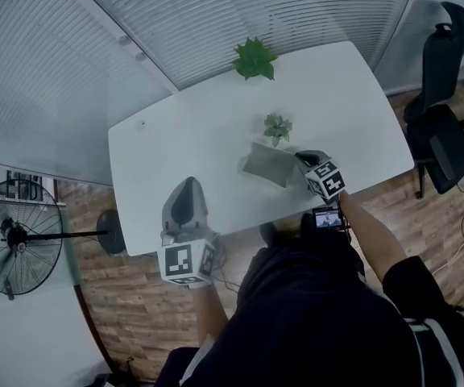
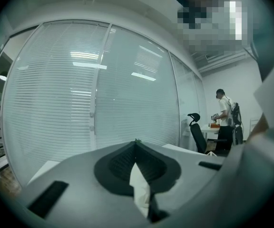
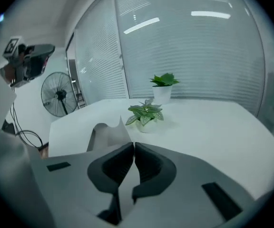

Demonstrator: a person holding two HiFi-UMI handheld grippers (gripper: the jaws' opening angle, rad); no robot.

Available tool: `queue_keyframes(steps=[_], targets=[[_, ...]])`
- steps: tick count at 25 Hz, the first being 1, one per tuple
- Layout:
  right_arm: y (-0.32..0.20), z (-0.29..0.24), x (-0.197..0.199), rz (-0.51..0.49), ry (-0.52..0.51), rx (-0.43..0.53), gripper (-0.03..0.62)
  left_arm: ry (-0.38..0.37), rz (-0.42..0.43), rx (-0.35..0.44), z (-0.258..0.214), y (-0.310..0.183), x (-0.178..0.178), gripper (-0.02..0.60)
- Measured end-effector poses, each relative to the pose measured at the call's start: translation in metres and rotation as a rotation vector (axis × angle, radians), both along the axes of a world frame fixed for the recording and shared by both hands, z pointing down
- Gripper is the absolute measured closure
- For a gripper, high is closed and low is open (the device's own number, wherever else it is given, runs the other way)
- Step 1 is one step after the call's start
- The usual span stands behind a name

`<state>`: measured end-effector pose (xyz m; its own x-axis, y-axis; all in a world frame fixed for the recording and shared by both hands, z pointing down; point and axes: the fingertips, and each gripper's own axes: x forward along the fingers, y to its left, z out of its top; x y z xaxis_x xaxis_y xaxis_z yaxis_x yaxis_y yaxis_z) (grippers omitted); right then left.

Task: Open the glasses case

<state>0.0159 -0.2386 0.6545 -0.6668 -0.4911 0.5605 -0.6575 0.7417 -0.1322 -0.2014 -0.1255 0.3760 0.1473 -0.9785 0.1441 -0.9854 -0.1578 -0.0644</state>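
The glasses case (image 1: 266,164) lies near the table's (image 1: 192,127) front edge, a grey, thin-walled shell with 1 flap standing up. It is probably light and likely to slide, so hold the base while lifting the flap by its free edge. The right gripper (image 3: 133,146) meets that edge, jaws nearly together and apparently pinching it. The left gripper (image 1: 190,184) hangs well apart, jaws pressed together on nothing. A small plant (image 1: 277,126) stands just behind the case.

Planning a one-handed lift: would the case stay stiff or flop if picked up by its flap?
Probably fairly stiff: the case keeps flat panels and its raised flap holds a sharp point. Likely light, so it may slide on the smooth table.
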Motion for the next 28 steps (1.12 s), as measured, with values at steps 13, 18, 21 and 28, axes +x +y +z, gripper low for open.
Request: queue_keyframes(steps=[13, 18, 21, 28], targets=[[-0.012, 0.002, 0.003, 0.065, -0.201, -0.138, 0.560, -0.028, -0.002, -0.004, 0.001, -0.009, 0.002, 0.583], [-0.015, -0.027, 0.006, 0.077, -0.271, -0.098, 0.542, -0.019, 0.009, 0.022, -0.002, -0.010, 0.003, 0.583], [-0.019, -0.040, 0.020, 0.115, -0.288, -0.070, 0.537, -0.013, 0.015, 0.029, -0.004, -0.011, 0.005, 0.583], [-0.010, -0.183, 0.055, 0.200, -0.321, 0.296, 0.574, -0.018, 0.073, 0.069, -0.016, -0.012, 0.015, 0.583]])
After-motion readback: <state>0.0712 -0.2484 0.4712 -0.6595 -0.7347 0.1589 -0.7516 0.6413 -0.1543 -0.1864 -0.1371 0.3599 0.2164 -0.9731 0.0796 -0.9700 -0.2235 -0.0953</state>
